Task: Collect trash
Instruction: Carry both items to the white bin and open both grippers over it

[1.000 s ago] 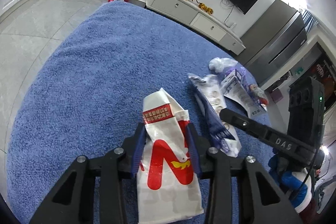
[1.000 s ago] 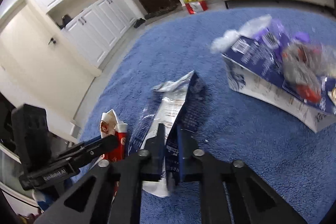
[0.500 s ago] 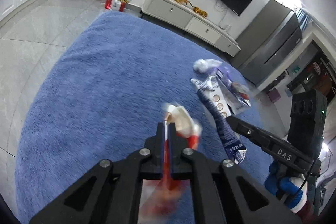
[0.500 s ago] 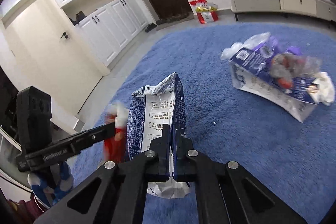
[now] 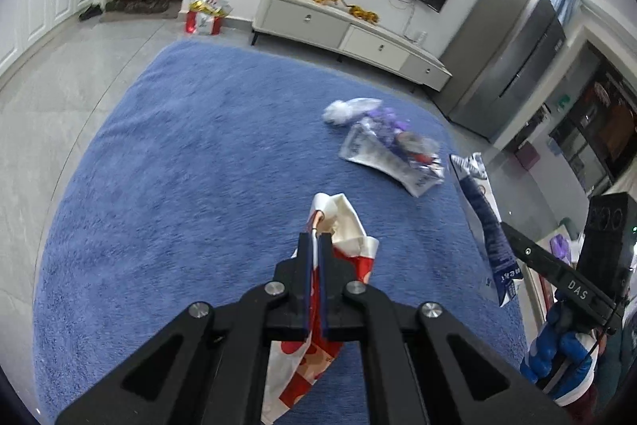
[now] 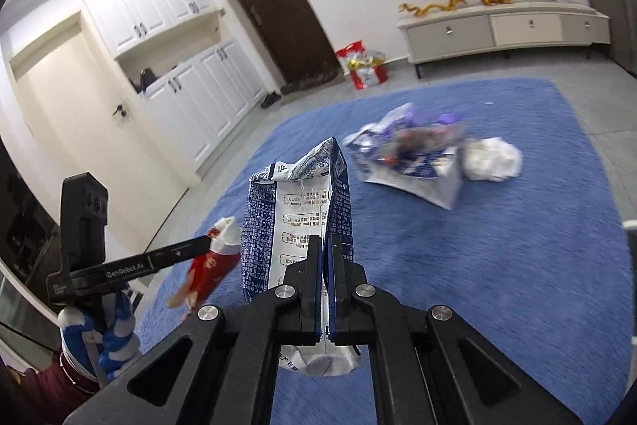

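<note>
Above blue rug (image 5: 191,194), downward-tilted left hand-held gripper (image 5: 314,239)

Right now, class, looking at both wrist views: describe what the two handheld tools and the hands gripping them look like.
Both tools are matte black with angular linkage arms, silver pivot bolts and thin blue-edged pads. The left tool has a long black bar with white lettering and a boxy black camera block behind. The right tool looks the same, marked DAS. The hands wear blue-and-white gloves. No cables are clearly visible.

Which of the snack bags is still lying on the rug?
The crumpled purple-and-white bag beside the white wad. The red-and-white bag hangs in the left gripper, the blue-and-white one in the right gripper.
</note>
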### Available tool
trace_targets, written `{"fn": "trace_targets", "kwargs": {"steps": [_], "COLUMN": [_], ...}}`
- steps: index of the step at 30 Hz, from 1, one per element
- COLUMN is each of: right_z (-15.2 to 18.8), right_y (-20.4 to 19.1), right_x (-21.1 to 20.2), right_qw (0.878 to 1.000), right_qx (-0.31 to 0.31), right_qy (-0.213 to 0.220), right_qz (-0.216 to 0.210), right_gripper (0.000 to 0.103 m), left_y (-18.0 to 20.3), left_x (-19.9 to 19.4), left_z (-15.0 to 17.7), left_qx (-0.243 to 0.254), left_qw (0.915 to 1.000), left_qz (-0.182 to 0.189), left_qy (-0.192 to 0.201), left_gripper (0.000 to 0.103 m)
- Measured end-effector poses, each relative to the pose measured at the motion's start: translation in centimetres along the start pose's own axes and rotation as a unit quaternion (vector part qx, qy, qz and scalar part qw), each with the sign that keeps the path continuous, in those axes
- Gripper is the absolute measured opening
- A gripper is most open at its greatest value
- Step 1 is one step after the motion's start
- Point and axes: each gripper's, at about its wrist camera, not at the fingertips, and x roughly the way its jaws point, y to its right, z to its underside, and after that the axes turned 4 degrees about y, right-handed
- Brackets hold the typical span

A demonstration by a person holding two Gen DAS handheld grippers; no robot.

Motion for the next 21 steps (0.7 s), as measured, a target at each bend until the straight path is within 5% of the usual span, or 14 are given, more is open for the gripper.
{"fn": "trace_targets", "kwargs": {"steps": [9,21], "right_z": [1.1,1.0], "right_y": [6.8,20.6], "right_x": [-7.7,-17.4], "right_qw": [0.996,0.967], "right_qx": [0.049,0.126], "right_qy": [0.063,0.130], "right_qz": [0.049,0.181], "right_gripper": [0.002,0.002], "left_y": [10.5,29.7], "left_x": [3.2,14.6], "left_z": [-2.2,-3.6], "left_qx": [0.078,0.160], "left_qw": [0.9954,0.9719], "left_qz": [0.049,0.144], "left_qy": [-0.027,-0.095], "left_gripper": [0.003,0.003]}}
